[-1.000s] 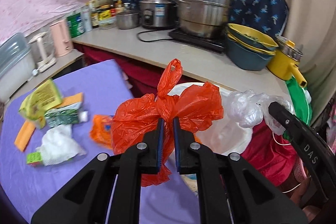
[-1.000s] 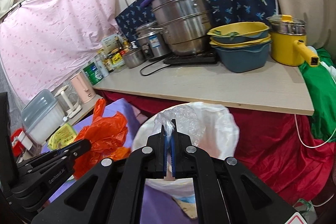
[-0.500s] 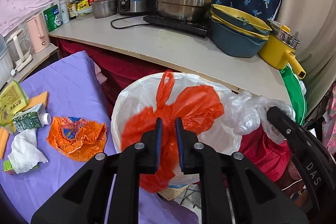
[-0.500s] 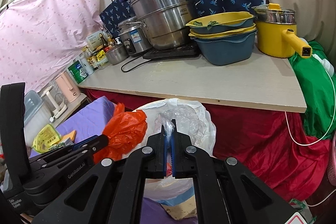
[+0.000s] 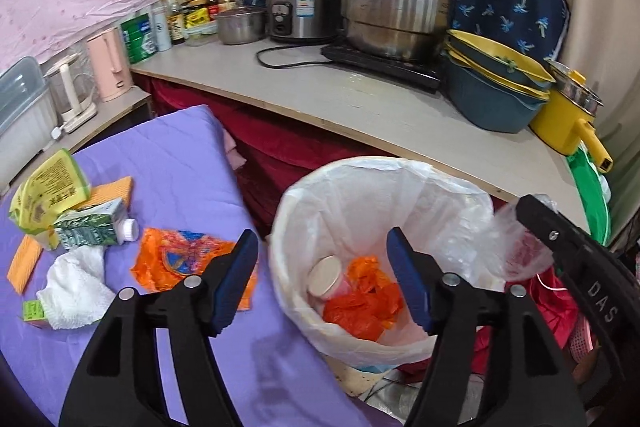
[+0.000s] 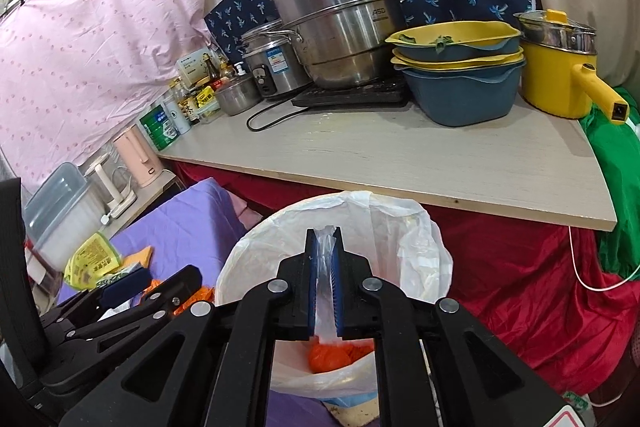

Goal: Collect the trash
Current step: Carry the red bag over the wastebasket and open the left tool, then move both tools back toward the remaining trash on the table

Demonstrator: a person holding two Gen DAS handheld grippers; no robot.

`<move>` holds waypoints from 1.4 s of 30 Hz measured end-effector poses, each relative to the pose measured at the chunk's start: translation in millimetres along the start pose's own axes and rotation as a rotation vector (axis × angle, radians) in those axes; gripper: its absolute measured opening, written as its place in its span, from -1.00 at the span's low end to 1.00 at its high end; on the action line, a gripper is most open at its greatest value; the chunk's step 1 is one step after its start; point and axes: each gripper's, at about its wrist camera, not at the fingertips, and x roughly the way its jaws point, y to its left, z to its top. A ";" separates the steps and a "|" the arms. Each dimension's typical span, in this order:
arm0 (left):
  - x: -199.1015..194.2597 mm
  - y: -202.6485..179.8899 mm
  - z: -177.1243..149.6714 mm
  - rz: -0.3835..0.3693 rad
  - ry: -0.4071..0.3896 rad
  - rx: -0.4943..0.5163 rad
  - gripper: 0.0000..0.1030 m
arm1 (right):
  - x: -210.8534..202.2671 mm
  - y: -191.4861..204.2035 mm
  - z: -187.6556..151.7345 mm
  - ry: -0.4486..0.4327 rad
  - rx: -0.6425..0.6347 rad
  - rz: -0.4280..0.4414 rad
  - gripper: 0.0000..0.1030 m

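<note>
While the left fingers (image 5: 320, 281) gape, the orange bag (image 5: 362, 309) lies below in the bin (image 5: 360, 187).

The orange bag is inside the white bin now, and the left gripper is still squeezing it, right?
Not quite. The orange bag does lie inside the white bin, but the left gripper has just opened; its jaws stand wide apart with nothing between them, as the left wrist view shows.

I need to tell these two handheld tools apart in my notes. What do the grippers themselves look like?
Both look alike: black plastic frames with triangular cut-outs, silver round rivets at the pivots, and two flat fingers lined with ribbed dark blue pads. The left gripper shows its blue pads clearly. The right gripper carries white lettering on its side, seen from the left wrist view. No cables, hands or sleeves show.
</note>
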 end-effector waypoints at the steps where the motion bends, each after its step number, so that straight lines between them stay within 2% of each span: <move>1: -0.4 4.5 -0.6 0.003 0.001 -0.008 0.27 | 0.1 2.1 -0.1 -0.002 -0.004 0.001 -0.70; 2: -0.7 9.4 -1.2 0.007 0.004 -0.016 0.27 | 0.2 3.5 -0.4 -0.005 -0.006 -0.001 -0.57; 4: -2.2 18.7 -2.2 0.016 0.005 -0.029 0.27 | -0.4 6.0 -1.7 -0.010 0.002 0.002 -0.48; 9: -9.5 38.3 -5.8 0.038 0.000 -0.049 0.27 | -5.1 15.6 -6.3 -0.014 0.005 0.014 -0.37; 16: -25.7 63.2 -12.8 0.060 -0.010 -0.084 0.28 | -15.3 37.4 -13.6 -0.010 -0.020 0.030 -0.34; 20: -38.4 77.9 -16.8 0.078 -0.023 -0.102 0.28 | -24.5 54.0 -16.7 -0.023 -0.045 0.045 -0.15; 25: -55.7 98.5 -21.8 0.105 -0.040 -0.127 0.34 | -35.8 77.7 -22.0 -0.030 -0.075 0.066 -0.06; 27: -63.8 108.8 -24.6 0.119 -0.049 -0.141 0.42 | -38.8 86.8 -25.3 -0.026 -0.081 0.078 -0.04; 42: -97.6 202.6 -59.5 0.210 -0.049 -0.234 0.43 | -33.9 160.3 -62.0 0.051 -0.154 0.156 0.00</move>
